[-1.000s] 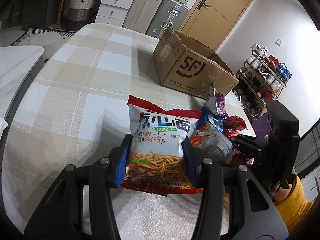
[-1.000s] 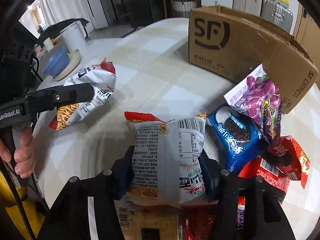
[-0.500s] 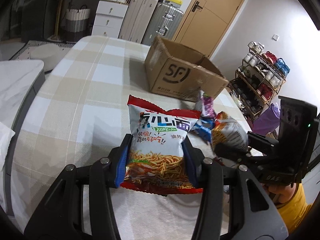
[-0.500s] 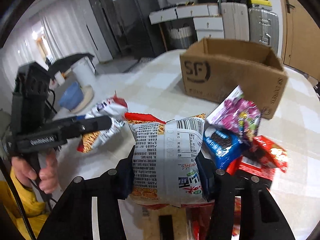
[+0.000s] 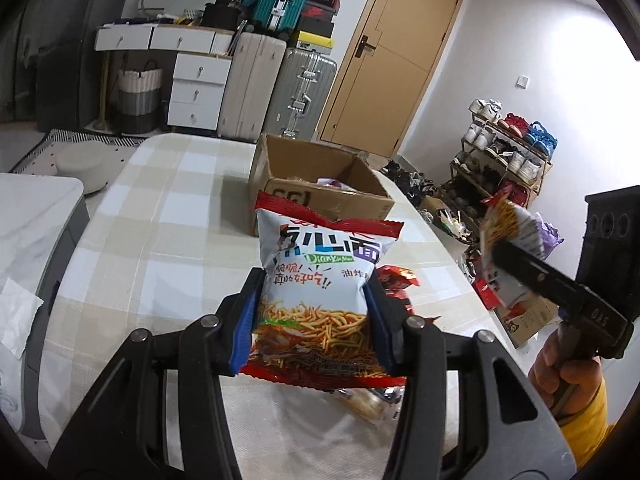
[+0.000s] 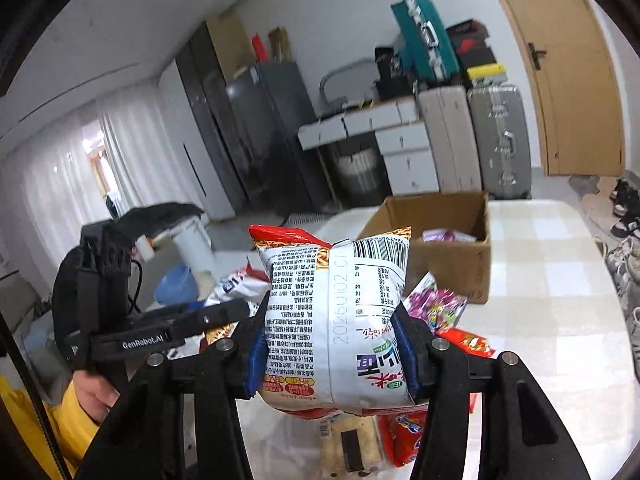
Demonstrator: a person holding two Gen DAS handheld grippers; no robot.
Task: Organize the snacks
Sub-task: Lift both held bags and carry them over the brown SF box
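Left gripper [image 5: 312, 316] is clamped across the lower half of a noodle-snack bag [image 5: 324, 276], held short of the cardboard box [image 5: 320, 196]. Right gripper [image 6: 332, 352] pinches a second bag [image 6: 340, 312], jaws recently tightened. Both bags appear light, crinkly and crushable; mid-body grips suit.

light: soft, even indoor | glare: bright curtained window [image 6: 52, 184] | edges: dark fisheye vignette | blur: slight, right view

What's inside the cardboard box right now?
In the cardboard box one purple and white snack packet lies against the near wall. The box walls hide the rest of the floor, so more may lie there.
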